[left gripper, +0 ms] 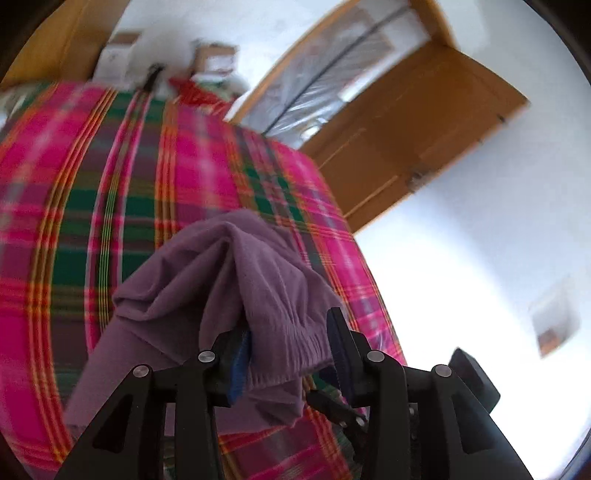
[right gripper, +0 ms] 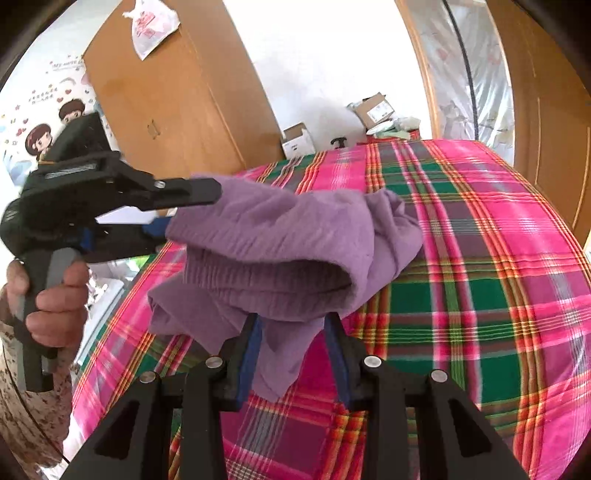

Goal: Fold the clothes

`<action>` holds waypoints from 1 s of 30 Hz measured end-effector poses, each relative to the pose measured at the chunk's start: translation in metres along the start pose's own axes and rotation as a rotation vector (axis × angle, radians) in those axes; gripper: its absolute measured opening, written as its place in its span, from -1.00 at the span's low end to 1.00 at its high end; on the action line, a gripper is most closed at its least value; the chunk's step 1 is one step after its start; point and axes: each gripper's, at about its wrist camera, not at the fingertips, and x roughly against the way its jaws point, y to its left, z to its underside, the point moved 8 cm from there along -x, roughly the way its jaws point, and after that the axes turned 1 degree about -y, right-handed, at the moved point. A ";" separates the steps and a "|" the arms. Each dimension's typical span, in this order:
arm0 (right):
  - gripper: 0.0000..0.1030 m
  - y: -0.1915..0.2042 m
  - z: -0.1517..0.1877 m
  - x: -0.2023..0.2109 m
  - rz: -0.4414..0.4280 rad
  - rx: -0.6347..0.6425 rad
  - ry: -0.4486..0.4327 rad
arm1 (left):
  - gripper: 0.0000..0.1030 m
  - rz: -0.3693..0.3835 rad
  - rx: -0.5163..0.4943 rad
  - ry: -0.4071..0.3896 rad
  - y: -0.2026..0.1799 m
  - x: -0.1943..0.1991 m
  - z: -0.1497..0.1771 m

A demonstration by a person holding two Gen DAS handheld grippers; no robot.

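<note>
Plaid cotton, pink and green with orange lines, covers the wide bed [right gripper: 461, 258] and fills most of both views. Behind it stands a tall orange-brown wooden wardrobe [right gripper: 159, 103] with a white plastic bag [right gripper: 153, 26] lying on top, and off to the other side a wooden door [left gripper: 413, 147] hangs open against the white wall. Small cardboard boxes [right gripper: 297, 140] sit on the floor at the far edge of the bed.

Up in the air now, the soft purple knitted garment [right gripper: 295, 236] is bunched and draped between the two tools, clear of the bedcover for most of its length (the left wrist view is blurred, so its lower end is hard to follow). Its ribbed hem sags in a loop in the middle.

The left tongs [right gripper: 199, 195] come in from the side, gripped by a person's hand [right gripper: 48, 302] in a speckled sleeve, their black fingers clamped onto one end of the purple cloth. In their own camera the blue pads [left gripper: 240, 365] stand a little apart with the fabric pinched against the left one.

The right tongs [right gripper: 295, 332] hold the other fold: cloth hangs down between the blue-lined fingers, jaws partly spread yet catching the material.
</note>
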 end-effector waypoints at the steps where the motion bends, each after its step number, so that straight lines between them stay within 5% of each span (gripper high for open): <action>1: -0.30 -0.003 -0.001 0.001 0.011 -0.008 -0.002 | -0.25 0.002 0.018 0.002 0.002 -0.003 -0.002; 3: -0.30 -0.009 -0.002 0.002 0.025 -0.022 -0.004 | -0.27 -0.001 0.043 0.002 0.006 -0.007 -0.005; 5: -0.30 -0.014 -0.004 0.002 0.029 -0.037 -0.010 | -0.73 -0.010 0.047 -0.006 0.008 -0.007 -0.008; 6: -0.30 -0.015 -0.005 0.002 0.029 -0.042 -0.012 | -0.79 -0.008 0.044 -0.008 0.007 -0.007 -0.009; 20: -0.29 -0.012 -0.045 -0.015 -0.050 -0.134 -0.058 | -0.83 0.055 0.052 -0.230 0.000 0.042 -0.053; 30: -0.22 0.000 -0.042 -0.034 -0.063 -0.188 -0.036 | -0.83 0.059 0.056 -0.380 0.003 0.084 -0.077</action>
